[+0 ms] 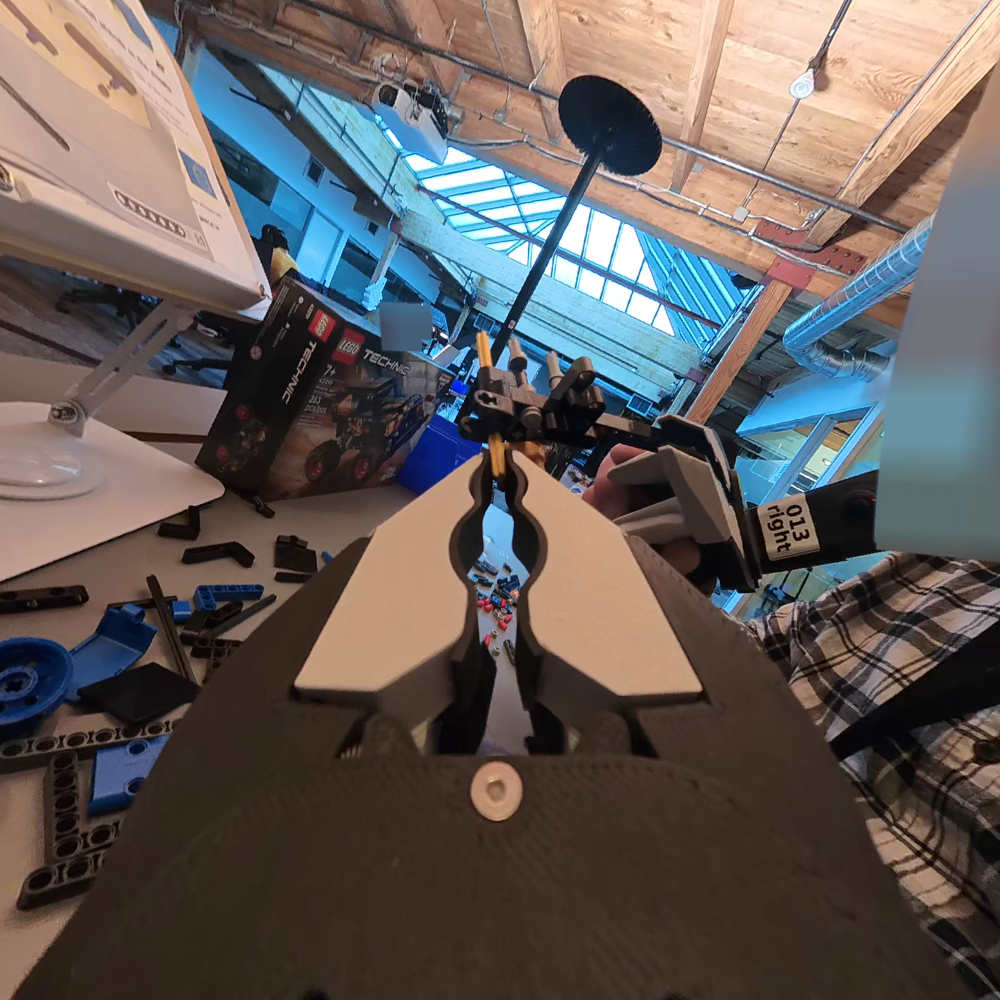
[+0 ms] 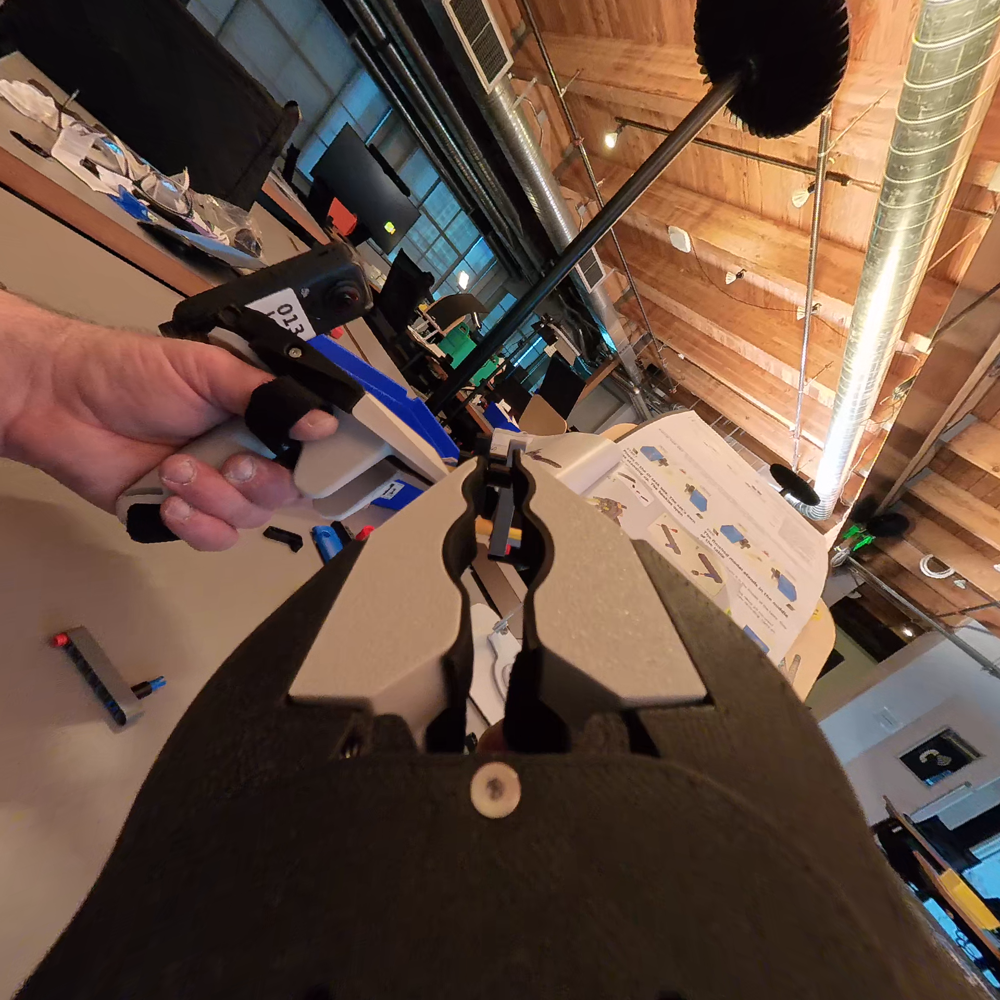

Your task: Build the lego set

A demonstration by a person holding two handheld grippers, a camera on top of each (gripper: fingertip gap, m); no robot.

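My left gripper [image 1: 497,460] is shut on the lower end of a thin yellow axle [image 1: 484,354]. The axle runs up through a small black Technic assembly [image 1: 519,403] with grey pins on top, held in the air above the table. My right gripper [image 1: 644,433] comes in from the right and holds that assembly by a black beam. In the right wrist view, my right gripper [image 2: 495,465] is shut on the black assembly [image 2: 500,514]. The left gripper's fingers [image 2: 389,427], held by a hand, reach in from the left; their tips are hidden behind my right finger.
A Lego box [image 1: 324,400] stands behind loose black and blue pieces, including a blue wheel [image 1: 27,687]. An instruction sheet [image 2: 703,514] leans on a white stand [image 1: 81,411]. A grey beam with a red pin [image 2: 97,671] lies on the table. A black pole with a disc [image 1: 609,124] rises behind. Spacing between my two grippers at the tips: around 7 cm. The left tips stand about 20 cm off the blue wheel [image 1: 27,687].
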